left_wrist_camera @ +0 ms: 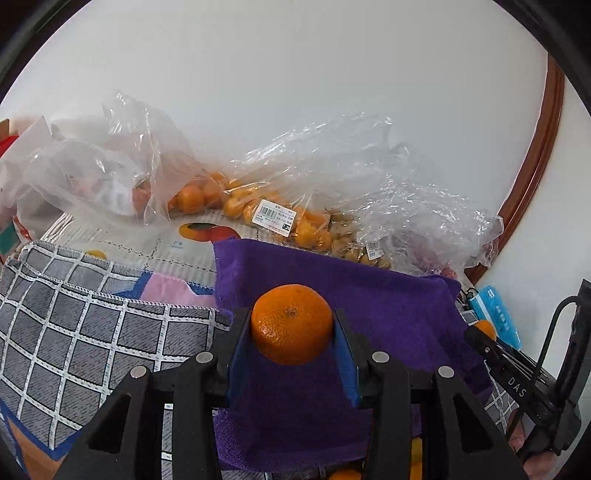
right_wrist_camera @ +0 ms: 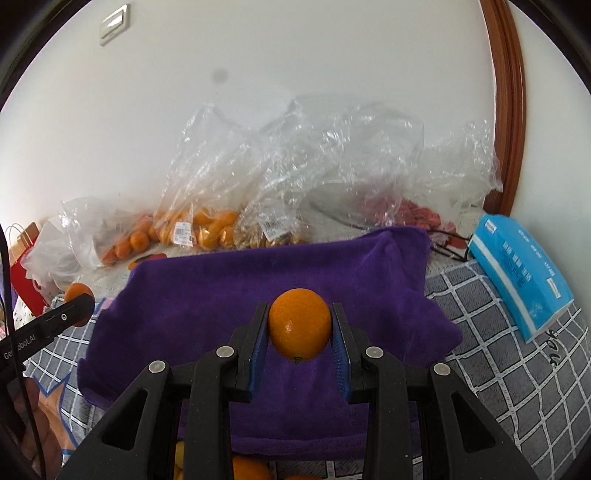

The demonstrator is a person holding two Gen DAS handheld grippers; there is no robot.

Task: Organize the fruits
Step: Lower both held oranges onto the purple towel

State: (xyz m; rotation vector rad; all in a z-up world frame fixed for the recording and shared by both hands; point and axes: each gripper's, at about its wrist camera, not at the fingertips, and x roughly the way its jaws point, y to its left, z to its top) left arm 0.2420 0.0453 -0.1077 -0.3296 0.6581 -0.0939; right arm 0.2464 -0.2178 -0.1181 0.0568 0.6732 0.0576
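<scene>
Above the purple towel [left_wrist_camera: 369,295], the left gripper [left_wrist_camera: 292,325] points forward and downward with its blue-padded jaws clamped on a flattish mandarin [left_wrist_camera: 291,323], stem scar facing the camera. Beside it the right gripper [right_wrist_camera: 300,325] is tilted the same way and squeezes a rounder, smoother orange [right_wrist_camera: 300,323] between its pads. Each tool shows at the edge of the other's view, the fruit visible at its tip, so the two sit near each other, side by side over the same towel.

That towel lies rumpled on a grey checked cloth [left_wrist_camera: 85,332], which covers part of a mat printed with fruit pictures [left_wrist_camera: 192,236]. Behind the towel, along a white wall [left_wrist_camera: 295,92], sit crumpled clear plastic bags: one with price labels holding small oranges [left_wrist_camera: 236,203], another with pale brownish fruit [right_wrist_camera: 266,236], another with red fruit [right_wrist_camera: 417,214]. A blue tissue pack [right_wrist_camera: 524,280] rests on the checked cloth to the right, touching the towel's far corner or just beside it; which one is unclear. A red paper bag [right_wrist_camera: 22,273] stands at the far left. A brown wooden frame [right_wrist_camera: 509,110] runs up the wall on the right, and a wall switch [right_wrist_camera: 114,24] sits high on the left.

More orange fruit [right_wrist_camera: 251,469] shows under the grippers at the bottom edge. The towel's middle ahead of both tools is bare
</scene>
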